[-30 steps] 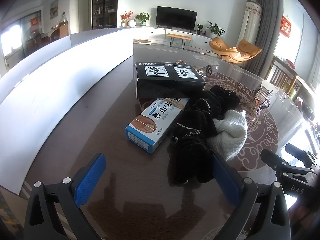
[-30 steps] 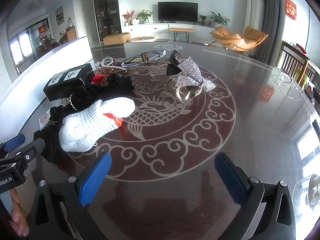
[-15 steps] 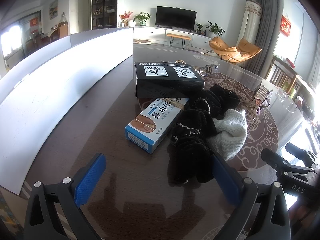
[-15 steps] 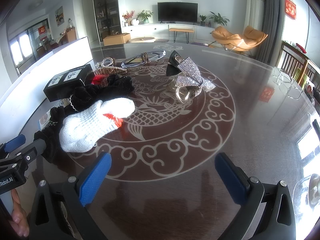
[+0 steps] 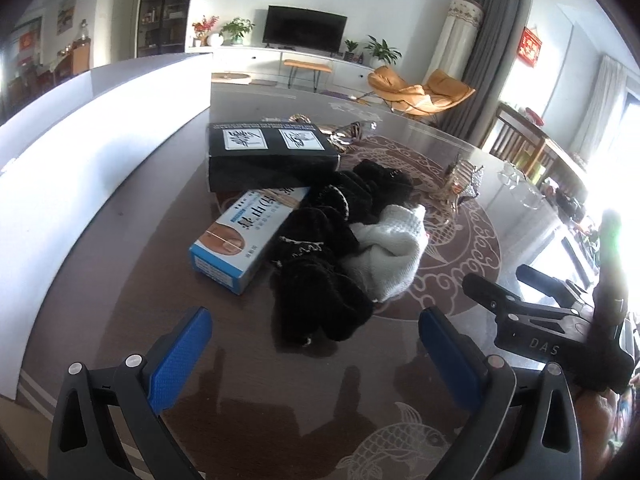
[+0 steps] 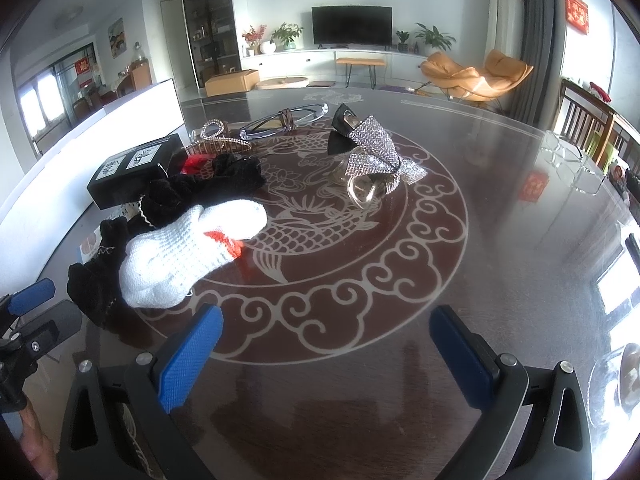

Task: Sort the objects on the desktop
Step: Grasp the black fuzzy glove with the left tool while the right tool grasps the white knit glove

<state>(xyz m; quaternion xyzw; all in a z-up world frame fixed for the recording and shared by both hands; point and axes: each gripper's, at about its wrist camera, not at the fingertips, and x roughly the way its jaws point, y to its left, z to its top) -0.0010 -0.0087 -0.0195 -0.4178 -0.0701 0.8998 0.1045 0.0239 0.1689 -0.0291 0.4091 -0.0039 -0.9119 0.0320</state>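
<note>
A heap of black cloth (image 5: 320, 272) lies on the dark table with a white knitted glove (image 5: 390, 258) against its right side. A blue-and-white carton (image 5: 244, 236) and a black box (image 5: 268, 152) sit just behind. My left gripper (image 5: 316, 354) is open, low over the table, just short of the black cloth. In the right wrist view the white glove (image 6: 192, 248) with a red patch lies left of centre, a glittery silver bow (image 6: 376, 156) and clear glasses (image 6: 284, 120) farther back. My right gripper (image 6: 332, 354) is open over bare table.
A white board (image 5: 80, 160) runs along the table's left side. A jewelled hair comb (image 6: 218, 138) lies beside the black box (image 6: 132, 168). Small clear glass pieces (image 6: 572, 160) sit at the far right. A wooden chair (image 6: 588, 128) stands beyond the table edge.
</note>
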